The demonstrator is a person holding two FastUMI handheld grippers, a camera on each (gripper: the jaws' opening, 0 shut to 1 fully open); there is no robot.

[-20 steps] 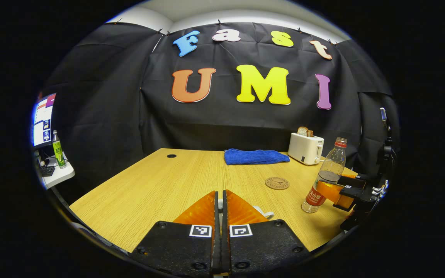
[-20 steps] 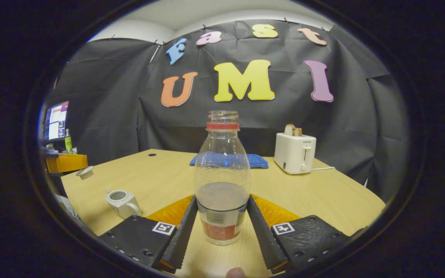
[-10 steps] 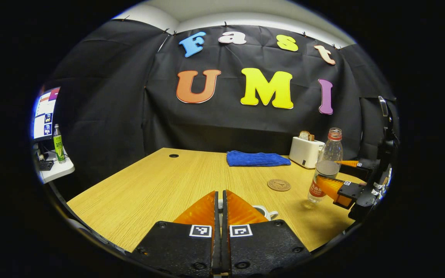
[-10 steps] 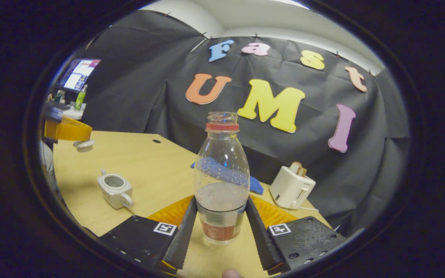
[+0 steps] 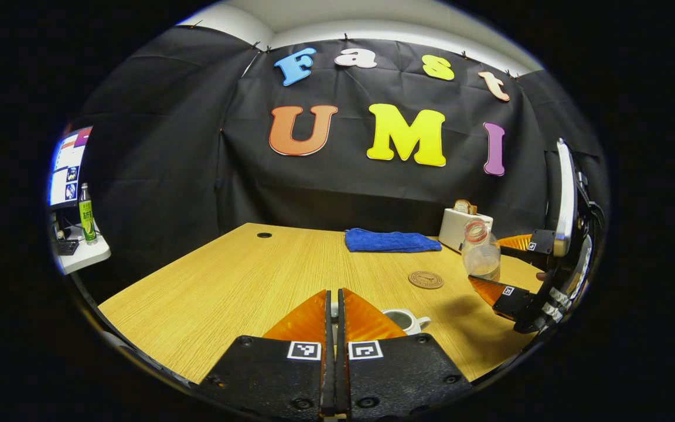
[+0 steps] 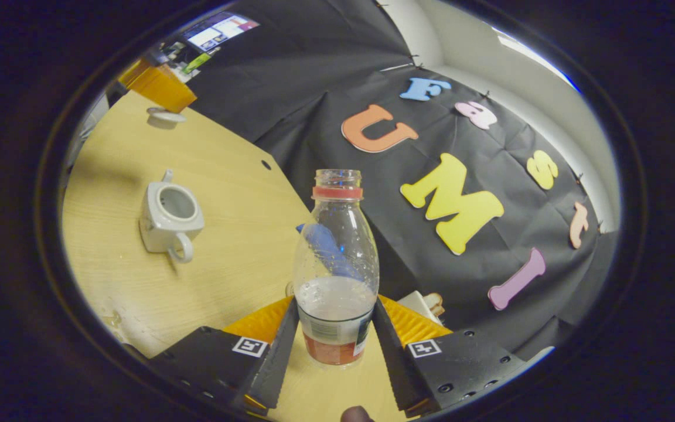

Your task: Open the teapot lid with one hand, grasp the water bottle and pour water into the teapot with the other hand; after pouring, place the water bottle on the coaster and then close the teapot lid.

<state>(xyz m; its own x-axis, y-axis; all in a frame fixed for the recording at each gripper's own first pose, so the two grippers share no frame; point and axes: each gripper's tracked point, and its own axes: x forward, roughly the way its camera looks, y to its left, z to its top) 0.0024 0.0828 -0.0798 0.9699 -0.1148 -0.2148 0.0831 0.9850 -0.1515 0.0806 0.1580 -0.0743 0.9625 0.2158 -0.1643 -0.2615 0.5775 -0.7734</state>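
water bottle point(image 6: 336, 269): uncapped, part full, pinched between both fingers of the right gripper point(image 6: 336, 334), tilted above the table point(image 6: 232, 234). teapot point(image 6: 169, 215): open, ahead-left of it. lid point(image 6: 162, 116): pinched under the left gripper point(image 5: 333, 310), fingers pressed together. coaster point(image 5: 425, 279): ahead-right of the left gripper.

Recording booth, black cloth wall point(image 5: 156, 176), wooden table point(image 5: 244, 281)

Evenly lit, sharp frames — strong fisheye bending at edges.
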